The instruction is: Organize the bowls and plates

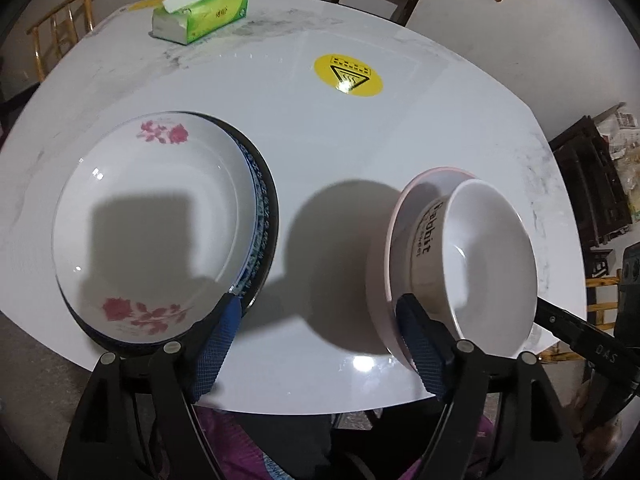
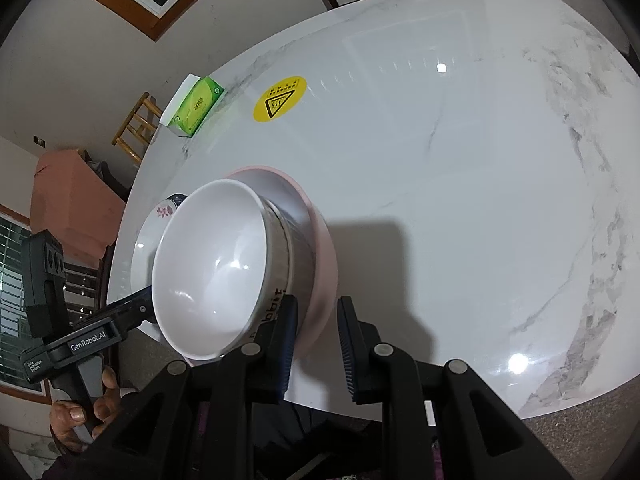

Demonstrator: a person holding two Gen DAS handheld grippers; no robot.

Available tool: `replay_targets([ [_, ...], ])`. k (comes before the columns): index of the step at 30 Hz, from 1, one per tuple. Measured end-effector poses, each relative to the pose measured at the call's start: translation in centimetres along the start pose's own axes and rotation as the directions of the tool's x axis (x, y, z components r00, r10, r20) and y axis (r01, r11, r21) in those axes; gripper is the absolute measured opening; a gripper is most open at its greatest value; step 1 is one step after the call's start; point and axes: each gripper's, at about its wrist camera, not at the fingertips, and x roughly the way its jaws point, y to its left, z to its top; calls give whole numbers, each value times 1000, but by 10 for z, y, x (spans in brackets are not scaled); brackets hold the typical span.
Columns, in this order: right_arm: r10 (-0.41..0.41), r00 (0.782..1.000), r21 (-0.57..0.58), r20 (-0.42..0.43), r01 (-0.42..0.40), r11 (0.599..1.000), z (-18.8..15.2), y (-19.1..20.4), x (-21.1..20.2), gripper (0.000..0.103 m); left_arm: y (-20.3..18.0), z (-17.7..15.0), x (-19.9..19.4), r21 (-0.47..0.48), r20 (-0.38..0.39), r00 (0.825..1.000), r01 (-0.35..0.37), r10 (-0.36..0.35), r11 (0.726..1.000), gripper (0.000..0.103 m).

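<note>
A white plate with pink flowers (image 1: 152, 224) lies on top of a blue-patterned plate (image 1: 260, 216) and a dark plate on the table's left. A white bowl with black lettering (image 1: 488, 256) sits nested in a pink bowl (image 1: 380, 280) on the right; both also show in the right wrist view, white (image 2: 212, 264) and pink (image 2: 320, 256). My left gripper (image 1: 320, 312) is open and empty, its fingers spanning the gap between plates and bowls. My right gripper (image 2: 318, 316) is open, its fingers on either side of the pink bowl's rim.
A green tissue box (image 1: 200, 10) lies at the table's far edge. A round yellow warning sticker (image 1: 348, 75) is on the white marble table (image 1: 360, 144). Wooden chairs stand beyond the far edge. The near table edge is just under my grippers.
</note>
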Motion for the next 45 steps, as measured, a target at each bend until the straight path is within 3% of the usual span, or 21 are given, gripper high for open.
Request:
replay_targets([
  [2, -1, 1000, -2, -4, 1, 1000, 0, -1, 0, 21, -1, 0, -1, -3, 4, 1000, -5, 6, 1000, 75],
  [8, -6, 1000, -9, -15, 5, 1000, 2, -1, 0, 22, -4, 1, 5, -24, -19, 999, 28, -29, 999, 47],
  [14, 6, 1000, -2, -16, -6, 1000, 3, -3, 1, 22, -5, 0, 7, -73, -15, 996, 88, -90, 993, 28],
  [21, -3, 1000, -17, 8, 4, 1000, 1, -3, -2, 22, 5, -1, 11, -127, -10, 991, 132, -135, 983, 39],
  [26, -31, 999, -51, 14, 31, 998, 1, 2, -4, 21, -1, -3, 7, -105, 18, 984, 179, -178, 978, 16],
  [34, -50, 999, -59, -13, 49, 997, 7, 6, -1, 21, -13, -3, 5, -93, 20, 991, 136, -135, 986, 8],
  [40, -31, 998, -37, -51, 29, 999, 11, 3, 5, 22, -17, 0, 6, -96, -21, 995, 98, -101, 991, 7],
  [43, -15, 1000, -38, -26, 14, 999, 8, 1, 7, 22, -14, 0, 8, -113, -26, 995, 93, -96, 989, 11],
  [45, 9, 1000, -28, -7, -9, 1000, 6, -3, 7, 22, -14, 1, 11, -124, -39, 997, 67, -72, 990, 20],
])
